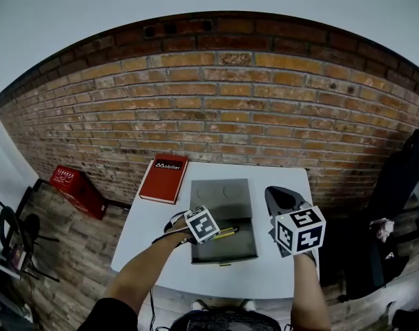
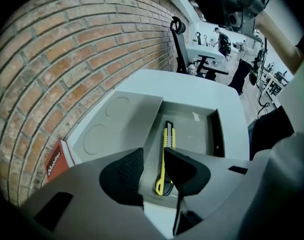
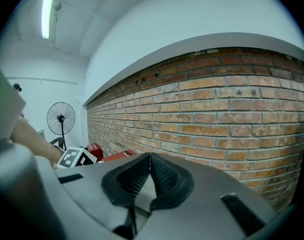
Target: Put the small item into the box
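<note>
The small item is a yellow knife. It lies flat on the floor of the grey box, near the left wall of the box, in the middle of the left gripper view. So the main job looks done: the knife is in the box.

The left gripper hangs over the knife at the bottom of that view. Its jaws are wide apart and hold nothing, and the knife shows in the gap between them, down below, not touched.

The right gripper has its jaws pressed together with nothing in them. It points at the brick wall.

The box lid lies open, so closing it may be all that is left, if anything
</note>
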`<state>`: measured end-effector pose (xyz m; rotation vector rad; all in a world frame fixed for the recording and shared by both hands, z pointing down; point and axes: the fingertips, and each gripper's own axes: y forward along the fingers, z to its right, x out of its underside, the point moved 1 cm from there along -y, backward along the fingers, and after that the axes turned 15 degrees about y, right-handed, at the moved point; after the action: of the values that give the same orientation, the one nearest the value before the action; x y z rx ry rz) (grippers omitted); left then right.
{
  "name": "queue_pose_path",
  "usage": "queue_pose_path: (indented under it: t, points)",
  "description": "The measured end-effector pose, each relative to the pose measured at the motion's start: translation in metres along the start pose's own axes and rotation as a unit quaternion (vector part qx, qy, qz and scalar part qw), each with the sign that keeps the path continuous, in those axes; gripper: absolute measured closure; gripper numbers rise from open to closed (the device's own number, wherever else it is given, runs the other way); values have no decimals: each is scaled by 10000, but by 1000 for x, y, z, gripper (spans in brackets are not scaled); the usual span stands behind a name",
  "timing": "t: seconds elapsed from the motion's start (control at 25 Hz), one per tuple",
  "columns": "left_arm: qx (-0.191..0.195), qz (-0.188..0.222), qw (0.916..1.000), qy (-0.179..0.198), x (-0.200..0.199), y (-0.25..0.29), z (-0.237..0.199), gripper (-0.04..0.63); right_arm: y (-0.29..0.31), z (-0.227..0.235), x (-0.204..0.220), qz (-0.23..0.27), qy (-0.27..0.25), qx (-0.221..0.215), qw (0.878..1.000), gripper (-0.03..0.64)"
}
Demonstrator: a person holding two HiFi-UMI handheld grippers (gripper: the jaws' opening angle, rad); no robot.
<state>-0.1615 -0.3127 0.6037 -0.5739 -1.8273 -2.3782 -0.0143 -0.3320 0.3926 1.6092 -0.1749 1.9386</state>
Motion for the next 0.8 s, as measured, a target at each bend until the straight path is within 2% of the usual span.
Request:
queue_pose_path:
  t: [0.24,0.48,0.64,0.8]
  points:
    - [-483,583,9967,-307,-10,-25,-23,453,5,-9,0,-13,-38,-108,9999,597]
    - [-1037,999,9873,-670,-18,-65,-47,476,7,-13,-3,37,-50,-148,9999,597]
    - [-1492,1310,9755,-943,-20,-93,-66,491,9,-14,-5,53,-49,-173,9998,597]
    - [-1922,1748,9564,-1330,-23,-124,-84,500,10,-13,-11,114,-37,-174,9998,597]
